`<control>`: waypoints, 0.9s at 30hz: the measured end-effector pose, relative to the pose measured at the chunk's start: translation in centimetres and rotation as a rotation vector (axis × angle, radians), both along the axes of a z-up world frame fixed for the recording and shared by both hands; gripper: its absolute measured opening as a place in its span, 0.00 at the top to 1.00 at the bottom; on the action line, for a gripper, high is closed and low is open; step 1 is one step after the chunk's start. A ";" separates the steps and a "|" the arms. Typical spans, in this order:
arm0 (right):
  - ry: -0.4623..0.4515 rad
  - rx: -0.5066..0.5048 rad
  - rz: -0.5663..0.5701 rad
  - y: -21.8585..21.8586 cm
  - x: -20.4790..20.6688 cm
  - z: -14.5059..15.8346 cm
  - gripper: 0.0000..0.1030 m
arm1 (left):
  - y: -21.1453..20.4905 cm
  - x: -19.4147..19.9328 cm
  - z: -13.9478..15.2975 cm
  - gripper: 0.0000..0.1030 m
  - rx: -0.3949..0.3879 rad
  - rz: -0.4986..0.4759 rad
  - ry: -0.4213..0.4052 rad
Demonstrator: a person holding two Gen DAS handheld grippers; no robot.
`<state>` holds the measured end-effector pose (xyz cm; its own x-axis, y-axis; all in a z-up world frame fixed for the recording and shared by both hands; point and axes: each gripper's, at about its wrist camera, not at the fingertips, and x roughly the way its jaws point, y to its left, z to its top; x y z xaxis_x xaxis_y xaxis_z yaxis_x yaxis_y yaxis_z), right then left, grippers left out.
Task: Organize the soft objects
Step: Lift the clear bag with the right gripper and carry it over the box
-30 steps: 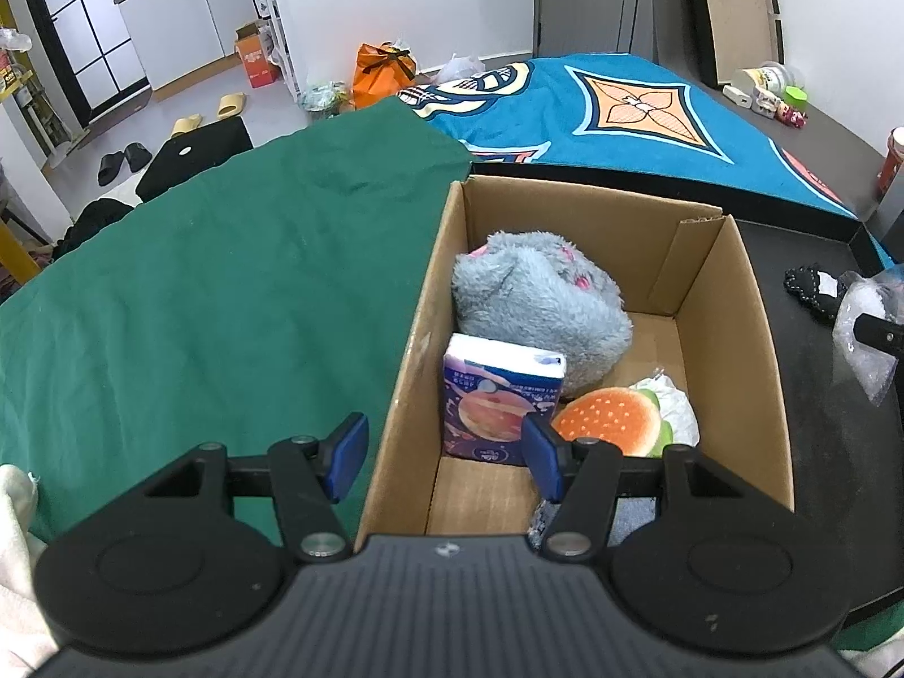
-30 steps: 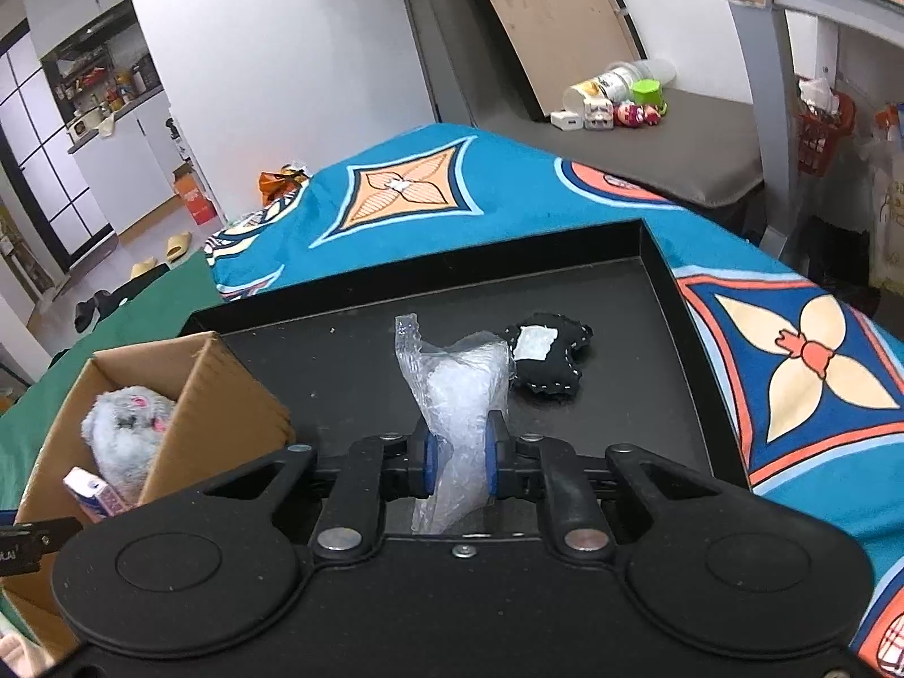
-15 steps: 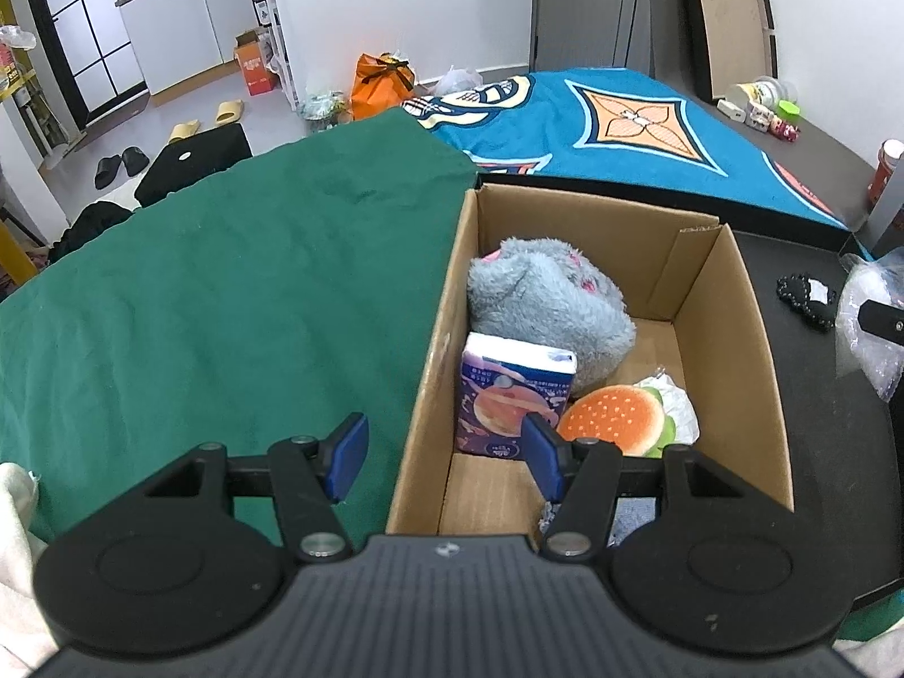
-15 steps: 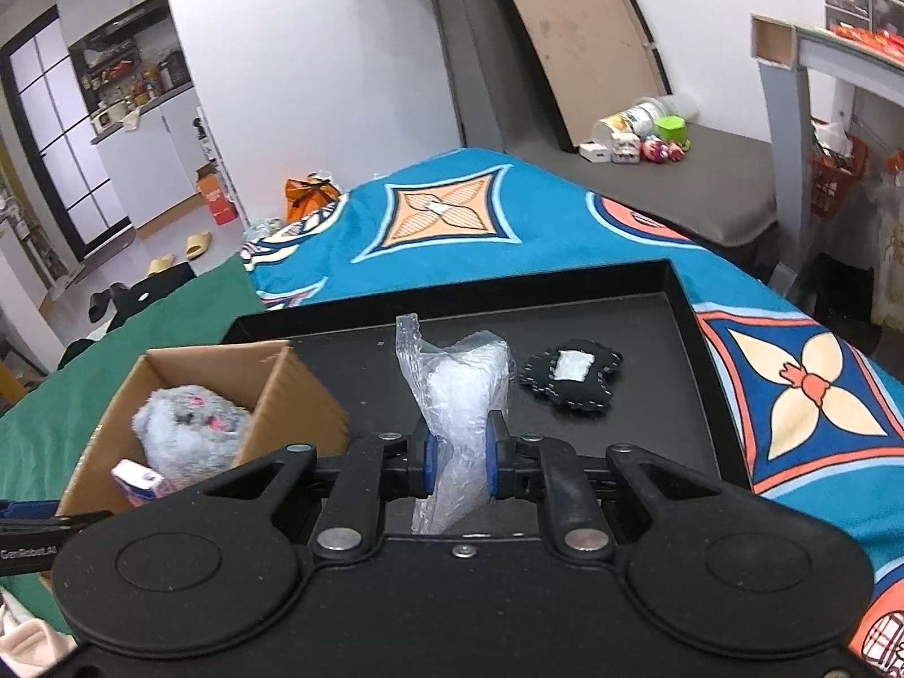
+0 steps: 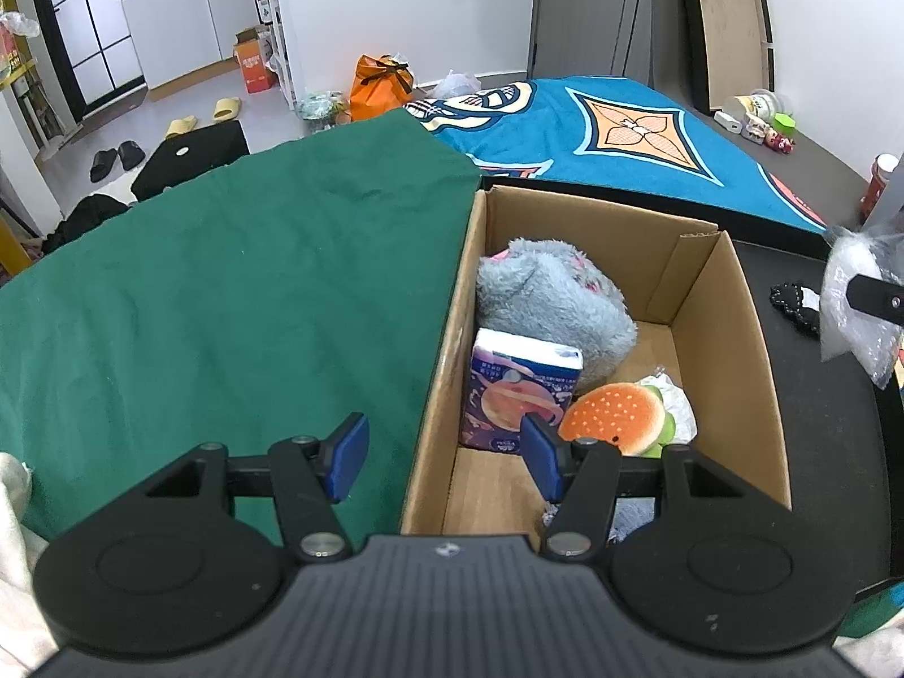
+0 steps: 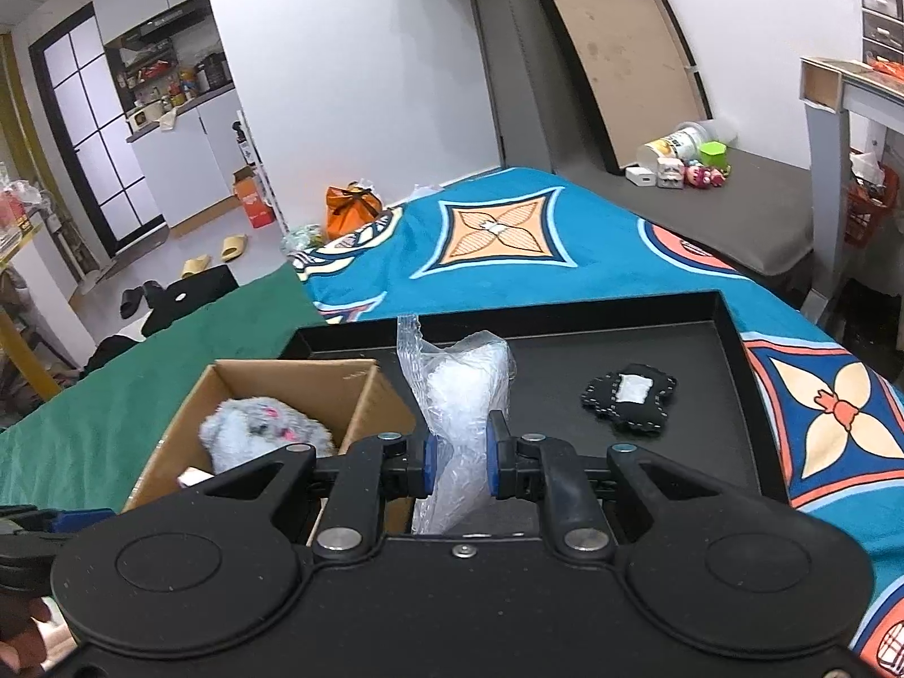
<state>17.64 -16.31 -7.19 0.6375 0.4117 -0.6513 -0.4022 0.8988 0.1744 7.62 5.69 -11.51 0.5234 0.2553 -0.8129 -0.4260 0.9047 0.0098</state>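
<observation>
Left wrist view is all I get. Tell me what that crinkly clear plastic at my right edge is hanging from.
Observer: The right gripper is shut on the clear plastic bubble-wrap bag, its blue pads pinching the bag's middle.
Operator: Report what lies beyond the bag on the black tray.
Observer: One black stitched fabric pouch with a white patch lies flat on the black tray, apart from the bag.
Operator: Confirm where the bag sits relative to the brown cardboard box.
Observer: In the right wrist view the bag appears just right of the brown cardboard box, beside its near corner, not over the opening.
</observation>
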 end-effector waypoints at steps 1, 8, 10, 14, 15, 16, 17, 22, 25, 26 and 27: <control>-0.001 0.001 0.004 0.2 -0.1 0.1 0.84 | 0.2 -0.1 -0.1 0.44 -0.014 0.002 0.001; -0.009 0.020 0.031 2.0 -0.6 0.9 0.84 | 1.0 -0.8 -0.5 0.47 -0.051 0.020 -0.005; -0.011 0.025 0.040 2.6 -0.7 1.1 0.84 | 1.2 -1.0 -0.6 0.51 -0.056 0.029 -0.003; -0.020 0.031 0.055 3.6 -1.1 1.6 0.84 | 1.4 -1.2 -0.8 0.61 -0.084 0.033 -0.008; -0.023 0.032 0.062 3.9 -1.1 1.7 0.84 | 1.5 -1.2 -0.9 0.63 -0.090 0.030 -0.007; -0.024 0.032 0.069 4.2 -1.2 1.8 0.84 | 1.5 -1.3 -1.0 0.65 -0.094 0.029 -0.004; -0.025 0.032 0.074 4.5 -1.2 1.8 0.84 | 1.5 -1.3 -1.0 0.66 -0.100 0.031 0.001; -0.025 0.035 0.096 5.9 -1.3 1.9 0.84 | 1.7 -1.7 -1.4 0.79 -0.103 0.035 0.005; -0.022 0.030 0.110 6.6 -1.4 1.8 0.83 | 1.9 -1.8 -1.3 0.86 -0.117 0.039 -0.005; -0.019 0.028 0.115 6.8 -1.4 1.8 0.83 | 1.9 -1.9 -1.3 0.88 -0.121 0.040 -0.007; -0.017 0.027 0.119 7.0 -1.5 1.8 0.83 | 2.0 -1.9 -1.3 0.89 -0.126 0.039 -0.009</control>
